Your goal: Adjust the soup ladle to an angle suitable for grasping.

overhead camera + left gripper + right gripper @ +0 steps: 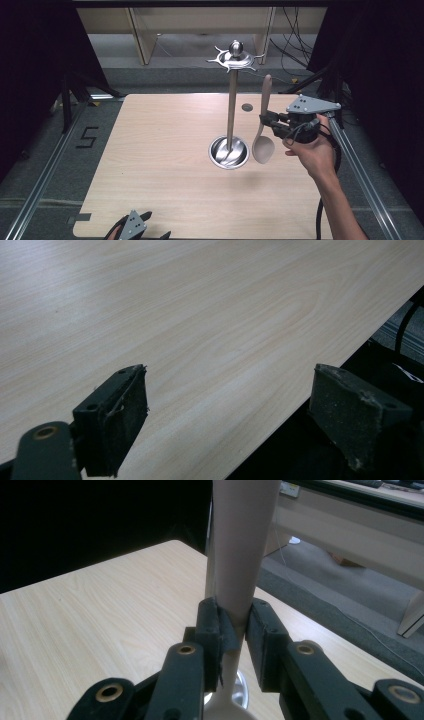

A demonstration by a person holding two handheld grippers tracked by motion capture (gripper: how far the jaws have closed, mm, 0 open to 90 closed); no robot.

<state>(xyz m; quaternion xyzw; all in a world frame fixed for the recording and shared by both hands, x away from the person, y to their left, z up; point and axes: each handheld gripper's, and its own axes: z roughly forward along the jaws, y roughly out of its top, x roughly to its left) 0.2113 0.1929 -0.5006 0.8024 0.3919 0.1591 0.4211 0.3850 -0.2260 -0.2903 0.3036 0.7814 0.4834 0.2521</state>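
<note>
A beige spoon [263, 135] hangs upright in the air, bowl down and handle up, just right of a metal utensil stand [231, 115]. My right gripper [266, 121] is shut on the spoon's handle [240, 555], with both pads pressed against it. The stand has a round steel base [228, 152], a thin pole and a hooked crown with a ball on top [235, 56]. My left gripper [145, 231] rests at the table's near edge. Its jaws stand wide apart over bare wood [220, 330], and nothing lies between its fingertips [122, 415].
The light wooden table [160, 150] has a small round hole [247, 107] near its far right. Metal rails run along both sides. Cables and wooden furniture legs lie on the floor beyond the far edge.
</note>
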